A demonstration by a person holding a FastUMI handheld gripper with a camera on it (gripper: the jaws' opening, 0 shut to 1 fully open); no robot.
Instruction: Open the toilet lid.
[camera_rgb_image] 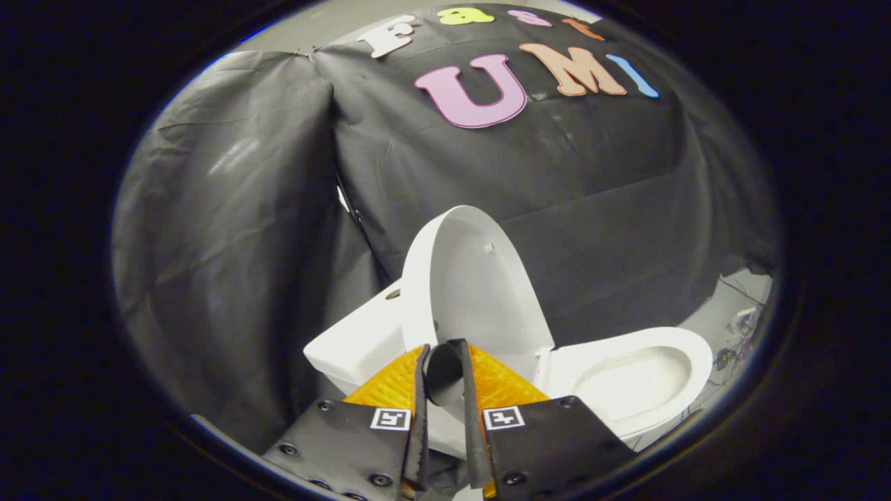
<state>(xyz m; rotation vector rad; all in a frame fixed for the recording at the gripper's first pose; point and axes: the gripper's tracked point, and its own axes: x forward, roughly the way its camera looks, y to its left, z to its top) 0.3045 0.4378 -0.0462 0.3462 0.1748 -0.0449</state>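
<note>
Gripper view, contents as seen.

Gripper [445,348]: lower centre of the frame. Fingers nearly together, a narrow gap between them; tips close on the lower edge of the lid. Whether both fingers press on that edge cannot be told.

Lid [468,285]: white, centre of the frame, raised to near upright and leaning slightly back toward the tank. Inner face turned toward the bowl. Lower edge meets the fingertips.

Tank [355,344]: white, left of the lid, just above and left of the fingers. A small round hole shows on its top near the lid.

Bowl [630,379]: white, lower right, uncovered, rim and hollow visible. Lies to the right of the fingers and the lid.

Wall [230,229]: black cloth, creased, covering the upper and left parts behind the toilet.

Floor [724,323]: pale strip at far right, with thin cables [738,348] on it.
</note>
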